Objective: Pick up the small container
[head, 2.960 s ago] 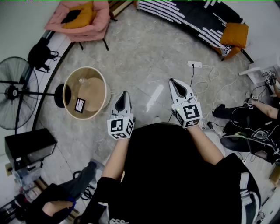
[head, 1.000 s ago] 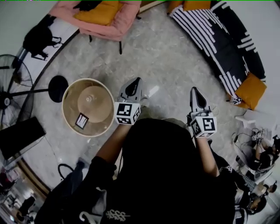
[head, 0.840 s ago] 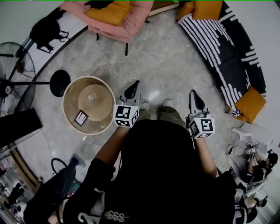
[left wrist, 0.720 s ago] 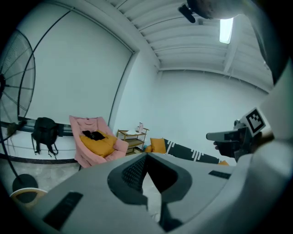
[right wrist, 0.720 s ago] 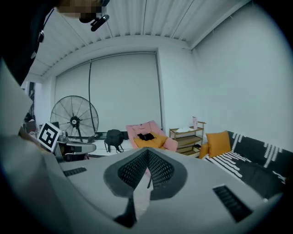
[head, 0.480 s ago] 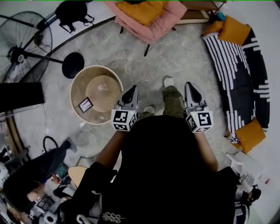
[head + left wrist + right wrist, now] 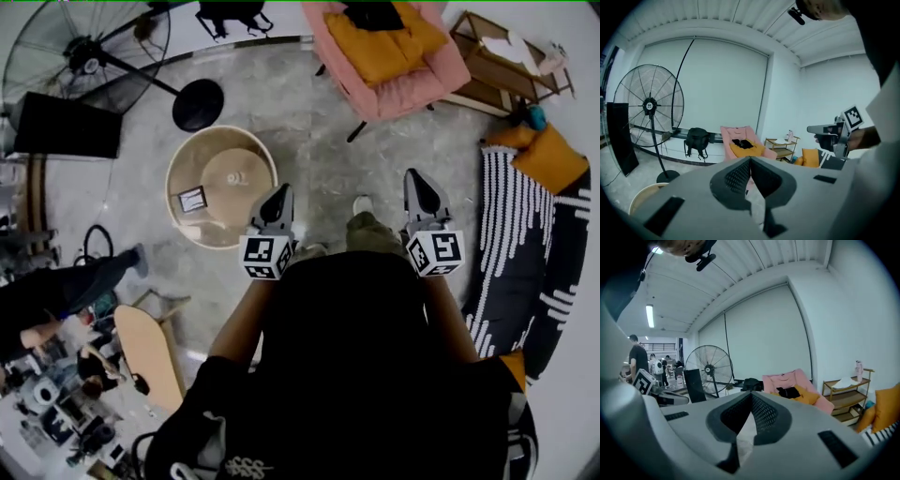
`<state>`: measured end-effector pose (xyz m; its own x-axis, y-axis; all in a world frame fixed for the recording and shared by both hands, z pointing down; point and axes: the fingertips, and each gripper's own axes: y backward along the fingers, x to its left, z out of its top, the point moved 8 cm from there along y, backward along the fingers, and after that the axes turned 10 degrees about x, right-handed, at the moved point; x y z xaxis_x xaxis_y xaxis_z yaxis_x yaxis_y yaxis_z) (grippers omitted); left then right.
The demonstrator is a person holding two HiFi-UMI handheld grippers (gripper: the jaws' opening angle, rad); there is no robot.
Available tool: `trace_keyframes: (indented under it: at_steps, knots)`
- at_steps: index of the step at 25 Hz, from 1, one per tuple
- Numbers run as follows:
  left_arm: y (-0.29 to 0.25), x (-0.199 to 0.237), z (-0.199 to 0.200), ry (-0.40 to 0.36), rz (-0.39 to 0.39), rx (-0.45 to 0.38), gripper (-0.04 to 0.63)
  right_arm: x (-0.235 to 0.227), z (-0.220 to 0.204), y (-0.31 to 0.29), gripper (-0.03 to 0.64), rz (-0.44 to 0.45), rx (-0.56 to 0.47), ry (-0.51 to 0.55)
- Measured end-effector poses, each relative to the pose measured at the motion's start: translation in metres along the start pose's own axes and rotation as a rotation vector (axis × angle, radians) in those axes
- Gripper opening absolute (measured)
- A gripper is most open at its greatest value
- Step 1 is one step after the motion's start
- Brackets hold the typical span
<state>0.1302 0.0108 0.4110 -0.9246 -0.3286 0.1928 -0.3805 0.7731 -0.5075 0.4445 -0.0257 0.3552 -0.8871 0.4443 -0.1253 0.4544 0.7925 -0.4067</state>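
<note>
A round tan table [image 7: 178,202] stands on the stone floor, up and to the left in the head view. On its raised middle disc sits a small pale container [image 7: 236,177], with a small dark-framed card [image 7: 192,199] beside it. My left gripper [image 7: 279,193] is held in the air just right of the table, shut and empty. My right gripper [image 7: 413,178] is level with it further right, also shut and empty. In the left gripper view only the table's rim [image 7: 640,197] shows at lower left, and the container is hidden.
A big standing fan [image 7: 89,56] with a round black base [image 7: 198,104] is behind the table. A pink chair [image 7: 389,52] with orange cushions, a low shelf [image 7: 506,52] and a striped sofa [image 7: 534,253] stand to the right. People and clutter [image 7: 56,309] fill the left.
The view has swung round: table, fan and chair have shifted across the picture, and the table now lies close to the left gripper. Both grippers stay shut, side by side.
</note>
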Motion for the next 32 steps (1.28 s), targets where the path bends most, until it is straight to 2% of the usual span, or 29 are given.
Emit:
trace_keyframes:
  at_steps: [4,9,18,25,32]
  knots:
    - [-0.016,-0.021,0.009,0.042,0.053,0.001,0.020,-0.020,0.020,-0.030,0.014,0.133,0.020,0.053]
    - [-0.029,-0.035,0.010,0.118,0.156,-0.005,0.020,-0.035,0.038,-0.067,0.014,0.284,0.035,0.128]
    - [-0.030,-0.037,0.003,0.180,0.320,0.018,0.020,-0.029,0.034,-0.126,0.014,0.525,0.083,0.173]
    - [0.002,-0.028,0.002,0.251,0.474,-0.024,0.020,-0.015,0.034,-0.156,0.014,0.619,0.099,0.173]
    - [0.038,-0.021,-0.017,0.333,0.535,-0.082,0.020,0.024,0.043,-0.164,0.014,0.687,0.106,0.270]
